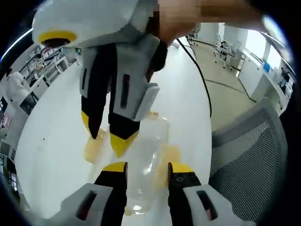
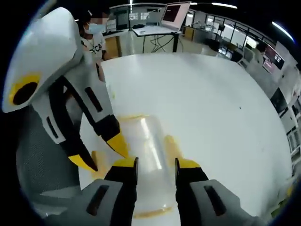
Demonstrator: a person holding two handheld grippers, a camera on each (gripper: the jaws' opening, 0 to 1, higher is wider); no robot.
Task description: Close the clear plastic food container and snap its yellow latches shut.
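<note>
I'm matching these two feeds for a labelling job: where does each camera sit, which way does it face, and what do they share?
Left gripper view: rides the left gripper, looking along its fingers at the clear container on the white table; the right gripper comes in from above.
Right gripper view: rides the right gripper, facing the container on the table; the left gripper enters from the left.
Shared: container, table, both grippers.
</note>
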